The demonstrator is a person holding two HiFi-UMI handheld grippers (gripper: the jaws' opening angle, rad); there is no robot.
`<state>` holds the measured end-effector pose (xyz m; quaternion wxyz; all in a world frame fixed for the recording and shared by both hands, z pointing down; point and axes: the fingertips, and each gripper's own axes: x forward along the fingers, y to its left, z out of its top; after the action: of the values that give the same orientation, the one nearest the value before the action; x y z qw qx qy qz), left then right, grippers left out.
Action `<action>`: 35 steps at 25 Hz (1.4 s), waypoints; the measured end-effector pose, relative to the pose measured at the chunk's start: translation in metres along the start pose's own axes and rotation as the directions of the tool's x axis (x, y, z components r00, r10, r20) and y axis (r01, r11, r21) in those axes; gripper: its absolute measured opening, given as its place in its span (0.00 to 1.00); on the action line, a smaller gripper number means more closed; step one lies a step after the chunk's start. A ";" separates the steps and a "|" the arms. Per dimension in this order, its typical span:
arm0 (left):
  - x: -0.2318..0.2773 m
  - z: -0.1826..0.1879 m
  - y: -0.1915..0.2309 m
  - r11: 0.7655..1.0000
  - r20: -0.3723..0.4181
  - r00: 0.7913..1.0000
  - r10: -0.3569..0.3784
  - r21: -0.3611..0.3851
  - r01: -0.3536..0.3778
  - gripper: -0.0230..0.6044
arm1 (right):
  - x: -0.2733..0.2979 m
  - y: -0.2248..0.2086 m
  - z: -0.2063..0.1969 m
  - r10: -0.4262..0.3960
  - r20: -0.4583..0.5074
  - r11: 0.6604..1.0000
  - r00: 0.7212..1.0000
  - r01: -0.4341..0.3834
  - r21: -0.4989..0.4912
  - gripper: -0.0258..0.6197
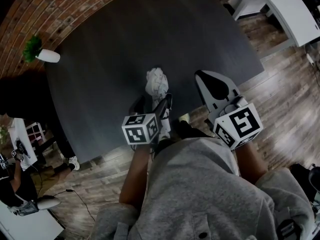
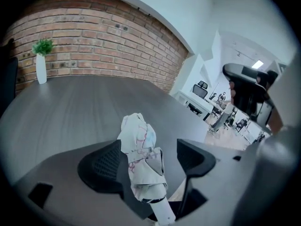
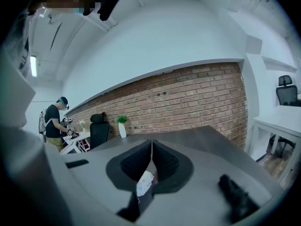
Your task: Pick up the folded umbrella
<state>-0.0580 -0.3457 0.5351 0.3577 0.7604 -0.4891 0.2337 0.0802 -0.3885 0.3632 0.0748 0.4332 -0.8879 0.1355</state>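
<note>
The folded umbrella (image 1: 156, 81), white with a faint pink and blue print, lies on the dark grey table (image 1: 110, 69) near its front edge. My left gripper (image 1: 152, 102) reaches over that edge, tilted down. In the left gripper view the umbrella (image 2: 141, 157) lies between the wide-apart jaws of the left gripper (image 2: 149, 149), its white handle end nearest the camera. It rests close to the left pad and clear of the right one. My right gripper (image 1: 202, 76) hovers just right of the umbrella, and in the right gripper view (image 3: 151, 160) its pads meet with nothing between them.
A small plant in a white vase (image 1: 42, 54) stands at the table's far left by the brick wall (image 2: 94, 36). White desks (image 1: 285, 9) stand beyond the table's right end. A person (image 3: 55, 121) works at a desk to the left, near a black chair (image 3: 99, 128).
</note>
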 end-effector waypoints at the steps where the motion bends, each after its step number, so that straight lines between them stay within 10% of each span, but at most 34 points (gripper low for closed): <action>1: 0.005 -0.003 0.001 1.000 -0.013 1.000 0.004 -0.011 -0.004 0.61 | 0.001 -0.003 -0.001 0.003 -0.002 1.000 1.000 -0.003 0.002 0.08; 23: 0.074 -0.042 0.017 0.989 -0.215 0.974 0.074 -0.112 -0.100 0.67 | 0.003 -0.034 -0.010 -0.008 -0.016 0.999 1.000 0.009 0.039 0.08; 35: 0.076 -0.050 0.025 0.965 -0.244 0.933 0.264 0.066 -0.255 0.52 | 0.004 -0.047 -0.012 -0.020 -0.022 0.998 1.000 0.022 0.057 0.08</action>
<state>-0.0497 -0.3577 0.6281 0.3698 0.6595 -0.5321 0.3810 0.1149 -0.4150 0.3834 0.0730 0.4430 -0.8782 0.1647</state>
